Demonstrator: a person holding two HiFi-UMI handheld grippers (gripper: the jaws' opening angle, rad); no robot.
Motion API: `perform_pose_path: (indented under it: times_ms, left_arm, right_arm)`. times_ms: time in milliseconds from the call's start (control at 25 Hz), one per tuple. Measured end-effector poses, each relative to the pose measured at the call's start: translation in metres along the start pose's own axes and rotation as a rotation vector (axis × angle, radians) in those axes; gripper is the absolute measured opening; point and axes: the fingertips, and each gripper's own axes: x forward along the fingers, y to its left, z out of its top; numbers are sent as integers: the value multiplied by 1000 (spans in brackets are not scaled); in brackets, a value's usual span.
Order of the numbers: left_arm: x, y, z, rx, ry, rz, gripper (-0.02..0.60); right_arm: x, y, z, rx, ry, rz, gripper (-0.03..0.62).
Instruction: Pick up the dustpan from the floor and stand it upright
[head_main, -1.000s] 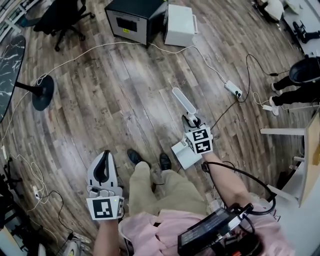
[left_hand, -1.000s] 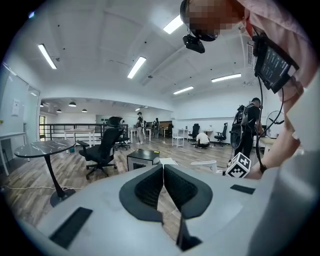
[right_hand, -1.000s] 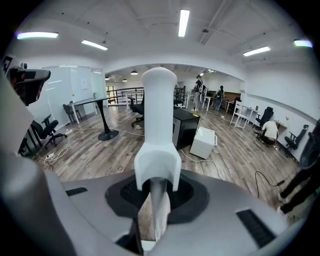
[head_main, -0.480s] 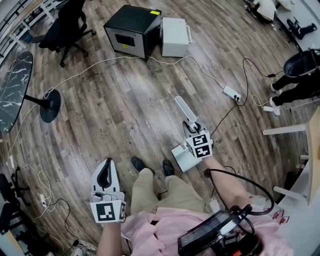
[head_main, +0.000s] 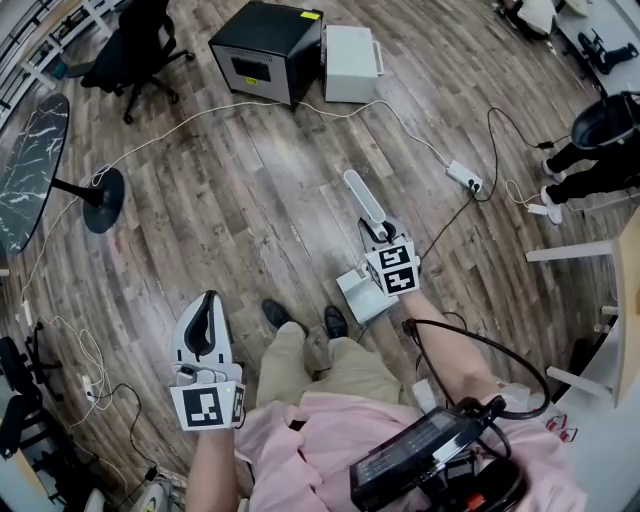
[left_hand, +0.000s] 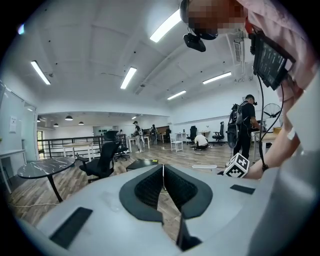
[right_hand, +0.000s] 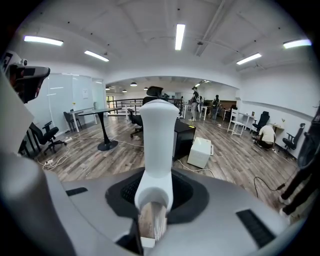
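The white dustpan (head_main: 360, 292) hangs over the wooden floor just ahead of the person's shoes, its pan low and its long handle (head_main: 361, 198) slanting up and away. My right gripper (head_main: 378, 232) is shut on the handle near its lower part. In the right gripper view the handle (right_hand: 159, 145) rises straight up from between the jaws of the right gripper (right_hand: 155, 192). My left gripper (head_main: 205, 325) hovers at the lower left, well apart from the dustpan. The left gripper (left_hand: 162, 182) is shut with nothing in it.
A black box (head_main: 265, 50) and a white box (head_main: 350, 50) stand at the back. A white cable runs across the floor to a power strip (head_main: 465, 177). A round stand base (head_main: 102, 187), an office chair (head_main: 125, 45) and a marble table (head_main: 25, 170) are at the left. Another person's legs (head_main: 590, 165) show at the right.
The right gripper and the dustpan have shifted slightly up and left in the head view. The left gripper has stayed low at the left, still shut.
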Motion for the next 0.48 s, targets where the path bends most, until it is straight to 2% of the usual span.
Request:
perform_pose_path:
  times_ms: [480]
  left_arm:
    - [1,-9,13,24,-4,-7,15]
  right_arm:
    - [-8,-2,16,-28,-50,25,81]
